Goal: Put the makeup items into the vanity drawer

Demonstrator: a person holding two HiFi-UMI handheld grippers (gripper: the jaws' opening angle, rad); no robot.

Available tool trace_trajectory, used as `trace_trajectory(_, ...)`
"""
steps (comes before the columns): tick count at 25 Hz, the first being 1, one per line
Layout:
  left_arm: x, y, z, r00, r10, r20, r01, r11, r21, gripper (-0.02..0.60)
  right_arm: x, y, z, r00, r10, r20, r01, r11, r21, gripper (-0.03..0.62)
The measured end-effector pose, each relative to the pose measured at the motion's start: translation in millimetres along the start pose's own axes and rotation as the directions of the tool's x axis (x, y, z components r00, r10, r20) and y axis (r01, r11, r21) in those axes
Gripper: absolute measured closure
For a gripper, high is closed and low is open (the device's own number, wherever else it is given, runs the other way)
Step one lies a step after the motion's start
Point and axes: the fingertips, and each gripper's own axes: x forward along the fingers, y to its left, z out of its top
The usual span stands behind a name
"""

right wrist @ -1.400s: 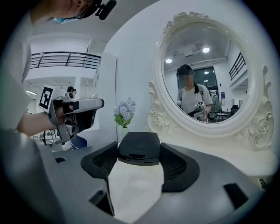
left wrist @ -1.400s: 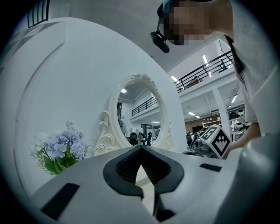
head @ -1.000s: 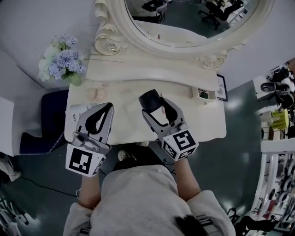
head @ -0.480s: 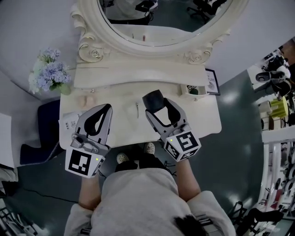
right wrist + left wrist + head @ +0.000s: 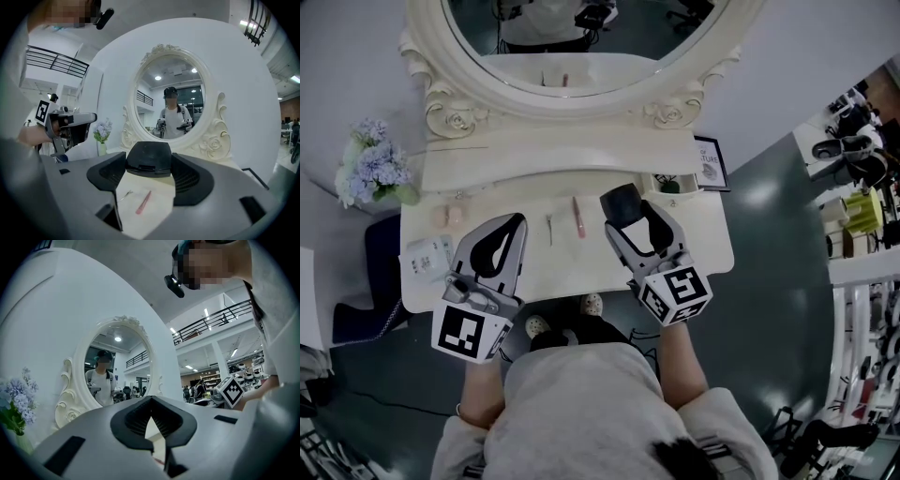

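My right gripper [image 5: 624, 202] is shut on a black compact-like case [image 5: 619, 198], held just above the white vanity top [image 5: 684, 246]. In the right gripper view the black case [image 5: 150, 157] sits clamped between the jaws. A pink pencil [image 5: 577, 216] and small metal tweezers [image 5: 549, 228] lie on the top between my grippers, and the pencil [image 5: 143, 202] also shows below the case. My left gripper [image 5: 516, 221] is shut on nothing, left of the tweezers. I see no drawer in any view.
An oval mirror [image 5: 581, 42] rises behind the top. Blue flowers [image 5: 370, 169] stand at the far left, with two round puffs [image 5: 442, 217] and a printed card [image 5: 425, 255] near them. A small holder [image 5: 668, 183] and a framed picture [image 5: 710, 161] sit back right.
Both grippers have shifted right along the vanity top. The tweezers, then the pink pencil, came into sight between them. The right gripper still holds the black case.
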Motion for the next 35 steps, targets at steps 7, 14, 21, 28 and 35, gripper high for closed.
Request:
trace_trajectory(7,35,-29,-4,1.000,-0.025,-0.002,0.025,1.000,-0.001,0.568,-20,-47,-12,0.999,-0.035,-0.027,0.036,0.999,0.016,0.286)
trace_trajectory(14,59,-46,-6,1.000,-0.022,-0.011,0.022,1.000,0.004,0.568,-30,-90,-25,0.996,-0.064,-0.059,0.066,0.997,0.042,0.286)
trace_trajectory(21,77,-57,-11,1.000,-0.004,-0.021,0.004,1.000,0.004,0.568,-30,-126,-44,0.989,-0.073,-0.126,0.081,0.995,0.053,0.286)
trace_trajectory(28,88,-59,-14,0.999,0.036,-0.029,-0.036,0.999,0.009,0.568,-26,-165,-73,0.967,-0.070,-0.244,0.101,0.988,0.114,0.286)
trace_trajectory(35,92,-59,-24,0.995,0.070,-0.064,-0.069,0.997,0.019,0.568,-17,-203,-103,0.922,-0.048,-0.384,0.145,0.963,0.227,0.286)
